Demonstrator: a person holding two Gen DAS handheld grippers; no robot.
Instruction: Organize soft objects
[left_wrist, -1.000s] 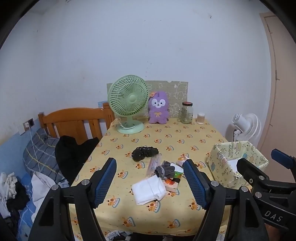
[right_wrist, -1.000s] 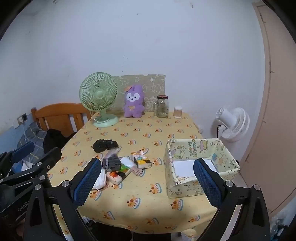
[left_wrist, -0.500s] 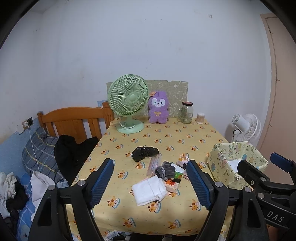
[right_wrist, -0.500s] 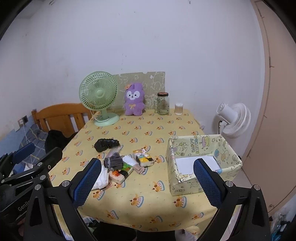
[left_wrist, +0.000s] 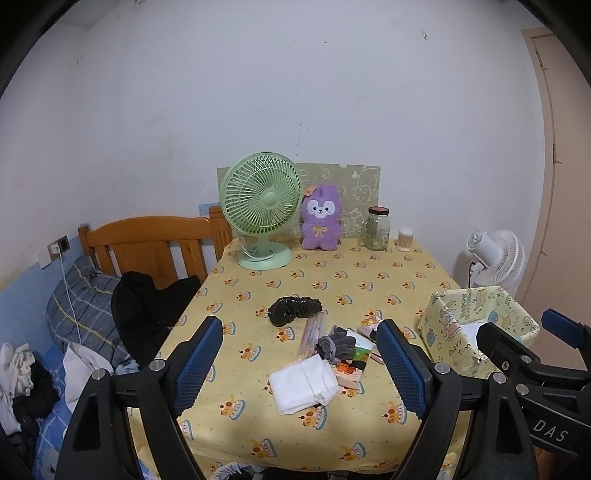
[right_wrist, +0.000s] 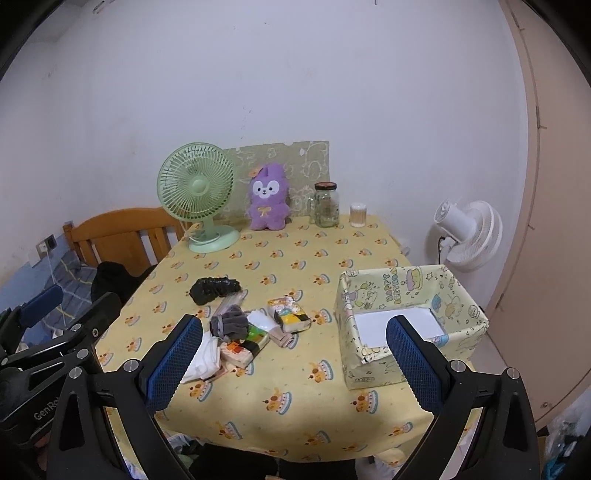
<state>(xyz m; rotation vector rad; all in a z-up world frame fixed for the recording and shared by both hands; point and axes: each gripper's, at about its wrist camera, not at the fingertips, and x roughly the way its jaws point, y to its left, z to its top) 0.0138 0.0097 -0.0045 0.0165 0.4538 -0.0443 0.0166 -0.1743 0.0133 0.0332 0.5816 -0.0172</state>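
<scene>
my left gripper (left_wrist: 301, 365): jaws opening, nothing between the pads, held off the tabletop's near edge
my right gripper (right_wrist: 295, 363): jaws spread wide, gripping nothing, also at the near edge
tabletop (left_wrist: 332, 280): yellow cake-print cloth
soft pile (right_wrist: 251, 332): left of the gift box, mid-tabletop; grey gloves (left_wrist: 336, 345) on top, folded white cloth (left_wrist: 303, 384) nearest me, small printed packs touching them
black scrunched item (left_wrist: 293, 310): just behind the pile, apart from it
gift box (right_wrist: 406, 325): right side of tabletop, open top, white sheet inside
purple plush (left_wrist: 320, 218): far edge, well behind the box, beside the green fan (left_wrist: 260, 206)
glass jar (left_wrist: 376, 229): right of the plush
</scene>
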